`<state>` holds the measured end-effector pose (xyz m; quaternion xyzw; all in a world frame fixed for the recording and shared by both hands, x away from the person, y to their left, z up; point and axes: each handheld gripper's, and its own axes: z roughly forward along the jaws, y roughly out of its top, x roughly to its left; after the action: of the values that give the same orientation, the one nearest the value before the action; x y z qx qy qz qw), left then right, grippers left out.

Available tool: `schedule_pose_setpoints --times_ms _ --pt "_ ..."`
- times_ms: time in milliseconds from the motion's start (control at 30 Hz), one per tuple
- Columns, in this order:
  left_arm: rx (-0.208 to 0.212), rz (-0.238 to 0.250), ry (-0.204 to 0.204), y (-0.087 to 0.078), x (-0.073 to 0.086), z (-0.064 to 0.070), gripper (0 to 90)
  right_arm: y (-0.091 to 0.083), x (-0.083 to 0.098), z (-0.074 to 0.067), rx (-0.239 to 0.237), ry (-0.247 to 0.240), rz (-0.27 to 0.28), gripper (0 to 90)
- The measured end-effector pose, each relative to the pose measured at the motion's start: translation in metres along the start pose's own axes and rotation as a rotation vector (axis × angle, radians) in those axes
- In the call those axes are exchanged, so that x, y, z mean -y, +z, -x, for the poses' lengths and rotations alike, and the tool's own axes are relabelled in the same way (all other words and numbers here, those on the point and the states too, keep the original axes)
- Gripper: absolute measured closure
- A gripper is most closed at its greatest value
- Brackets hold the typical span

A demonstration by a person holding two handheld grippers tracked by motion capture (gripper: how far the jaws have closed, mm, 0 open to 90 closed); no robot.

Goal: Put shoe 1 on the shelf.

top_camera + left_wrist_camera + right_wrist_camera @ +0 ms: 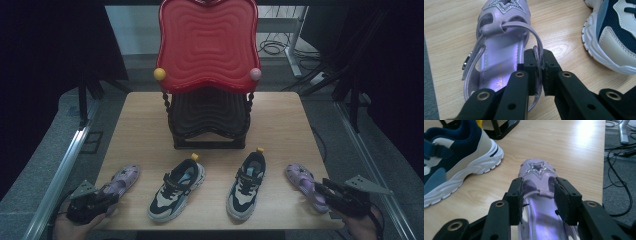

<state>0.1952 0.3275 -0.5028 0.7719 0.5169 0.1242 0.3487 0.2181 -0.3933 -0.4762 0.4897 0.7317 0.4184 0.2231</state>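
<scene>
I have my left tool (539, 72) pinched shut on the heel strap (537, 47) of the left purple sandal (499, 57), which lies flat at the near left corner of the bench (280, 125), just left of the left sneaker (176, 189). My right tool (537, 200) straddles the right purple sandal (537, 172) at the near right corner, just right of the right sneaker (246, 184). Its jaws stand on either side of the sandal, level with the strap; I cannot tell whether the pads press yet.

To do this step well, I judge the left grip needs care: a thin strap held alone will let the sandal swing and droop once it leaves the wood. I would lift slowly and straight, keep the sole level, and watch that the strap does not slide out between the pads. On the right, I would settle the jaws evenly on both side walls before squeezing, so the sandal does not twist or skid toward the sneaker. The 2-tier rack (207, 115), with its red top tray (207, 45), stands at the far middle of the bench, well apart from both sandals, so any carry there has to clear the sneakers.

In the high view both my hands sit low at the near edge, forearms coming in from the bottom corners. The left tool (92, 202) points inward and forward along its sandal; the right tool (340, 195) points inward toward its own, both held nearly level with the bench.
</scene>
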Motion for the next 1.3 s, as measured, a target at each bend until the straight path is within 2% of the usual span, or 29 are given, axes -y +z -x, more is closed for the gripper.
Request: schedule_pose_setpoints --times_ms 167,300,400,567,733,900,1133,1300 --pt "0.005 0.003 -0.008 0.000 0.000 0.000 84.6 -0.003 0.001 -0.001 -0.022 -0.006 -0.020 60.0" --pt "0.010 0.008 -0.013 0.000 0.001 -0.001 84.3 0.000 0.002 -0.004 -0.034 -0.031 -0.077 59.8" --pt "0.011 0.006 -0.012 0.001 0.001 -0.001 84.1 0.001 0.005 -0.006 -0.059 -0.024 -0.115 59.9" --pt "0.014 0.014 -0.016 0.001 0.002 -0.001 84.2 0.010 0.011 -0.008 -0.075 -0.021 -0.161 61.3" --pt "0.015 0.011 -0.017 0.001 0.001 -0.001 84.0 0.020 0.013 -0.008 -0.093 -0.004 -0.209 73.6" --pt "0.018 0.015 -0.017 0.001 0.002 -0.002 84.1 0.025 0.014 -0.009 -0.081 0.002 -0.211 83.2" --pt "0.020 0.019 -0.041 0.000 0.001 -0.004 86.2 0.023 0.015 -0.006 -0.082 0.029 -0.186 85.2" --pt "0.021 0.035 -0.060 -0.002 0.002 -0.005 86.7 0.023 0.015 -0.005 -0.077 0.026 -0.172 85.6"
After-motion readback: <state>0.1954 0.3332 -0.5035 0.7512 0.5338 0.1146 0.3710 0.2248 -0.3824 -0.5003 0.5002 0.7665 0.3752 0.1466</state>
